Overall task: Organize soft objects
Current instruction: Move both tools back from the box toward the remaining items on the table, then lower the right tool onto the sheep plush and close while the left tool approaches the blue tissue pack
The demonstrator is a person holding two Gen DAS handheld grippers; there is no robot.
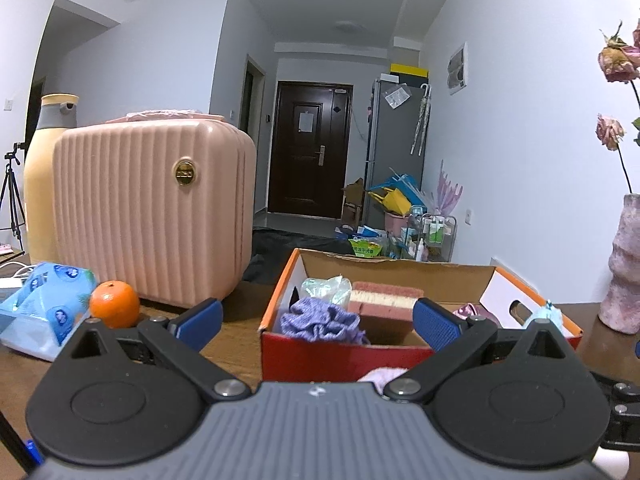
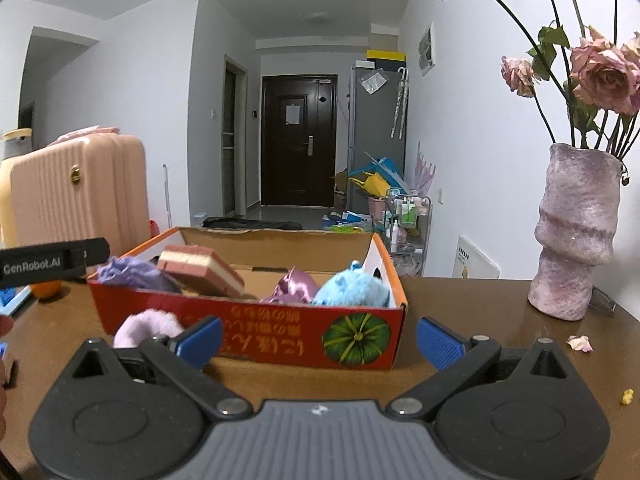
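**One puff left outside the box**

While both grippers hang back from the box (image 2: 248,336), neither holds anything: the left gripper (image 1: 316,320) has its fingers spread wide, and the right gripper (image 2: 319,338) shows the same wide, bare gap.

Beyond the left fingers, the box sits on the desk (image 2: 480,312) with its open top facing up, which suits dropping soft things in from above. Already inside are a purple cloth (image 1: 324,320), a pink-and-cream sponge (image 1: 386,300) leaning on the back wall, a crinkled plastic bag (image 1: 326,289), a shiny pink fabric (image 2: 294,286) and a blue plush (image 2: 352,290).

A lilac puff (image 2: 146,326) lies on the desk just in front of the box, beside the right gripper's left finger and low between the left gripper's fingers. It looks like the last soft item not yet sorted, so I judge it the next pick; the wide fingers would fit around it.

Left of the left fingers, a tissue pack (image 1: 40,308) and an orange (image 1: 114,309) rest against a pink case (image 1: 152,212). Right of the right fingers stands a vase (image 2: 576,232) of dried roses, well apart from the box but worth steering clear of.
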